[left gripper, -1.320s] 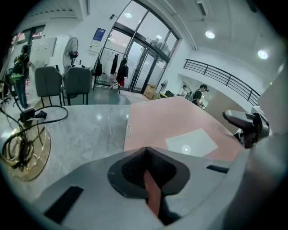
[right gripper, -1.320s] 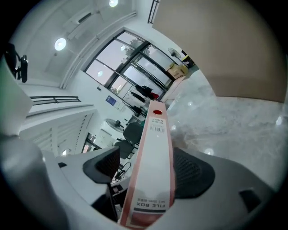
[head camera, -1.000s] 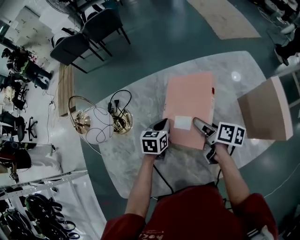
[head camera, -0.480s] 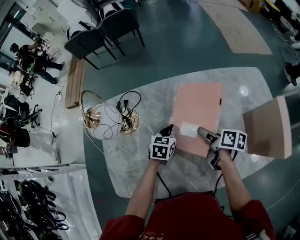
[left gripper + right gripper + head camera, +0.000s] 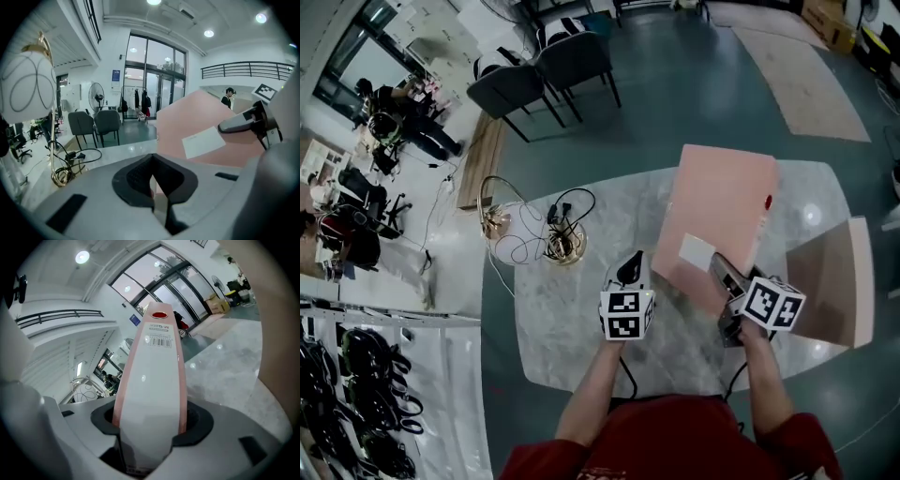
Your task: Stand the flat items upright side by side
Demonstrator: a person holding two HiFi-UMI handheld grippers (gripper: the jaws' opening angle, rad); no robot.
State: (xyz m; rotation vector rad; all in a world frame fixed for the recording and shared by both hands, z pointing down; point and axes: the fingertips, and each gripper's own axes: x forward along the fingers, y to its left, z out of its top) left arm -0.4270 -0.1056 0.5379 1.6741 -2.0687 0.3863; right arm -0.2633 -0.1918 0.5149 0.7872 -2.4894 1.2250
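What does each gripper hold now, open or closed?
Left gripper: closed on a thin edge, apparently of the pink folder.
Right gripper: jaws have just been closing; clamped on the pink folder, at its spine.

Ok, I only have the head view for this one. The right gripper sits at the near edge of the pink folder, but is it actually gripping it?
Observer: Yes. In the right gripper view the right gripper has just been closing, and its fingers press on both sides of the pink folder, on its white spine.
Operator: Is there anything printed on that spine?
Observer: A barcode label sits near its far end.
Operator: And the left gripper?
Observer: In the left gripper view the left gripper has its fingers almost together, with what looks like a thin edge of the folder pinched between them.
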